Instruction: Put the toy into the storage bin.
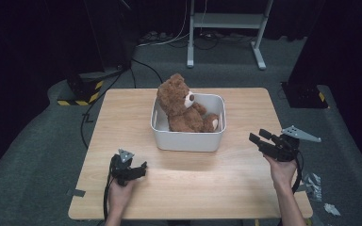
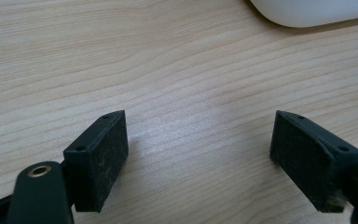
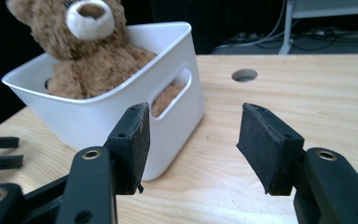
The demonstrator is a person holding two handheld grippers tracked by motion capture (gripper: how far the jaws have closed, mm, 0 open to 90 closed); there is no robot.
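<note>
Forearms and hands of the person entered from the near table edge, one gripper in each.

Table (image 1: 245,188): pale wood top, largest item; bare between the two grippers.

Bin (image 1: 188,140): white plastic, at table centre towards the far side, a slot handle (image 3: 170,95) in its end wall.

Teddy bear (image 1: 181,106): brown plush, seated inside the bin, head rising above the rim and leaning to the far left corner.

Right gripper (image 1: 261,137): held off the bin's right end, apart from it, aimed at the handle wall; jaws spread wide, nothing between the pads (image 3: 265,144).

Left gripper (image 1: 139,170): low over the wood, in front of the bin's near left corner and apart from it; jaws likewise parted and empty, pads (image 2: 102,154) above bare grain.

Handling note, as judgement: the bear seemed the likely object. A clean lift would want one gripper steadying the bin wall while the other closed on the head or an arm from above, well clear of the rim.
</note>
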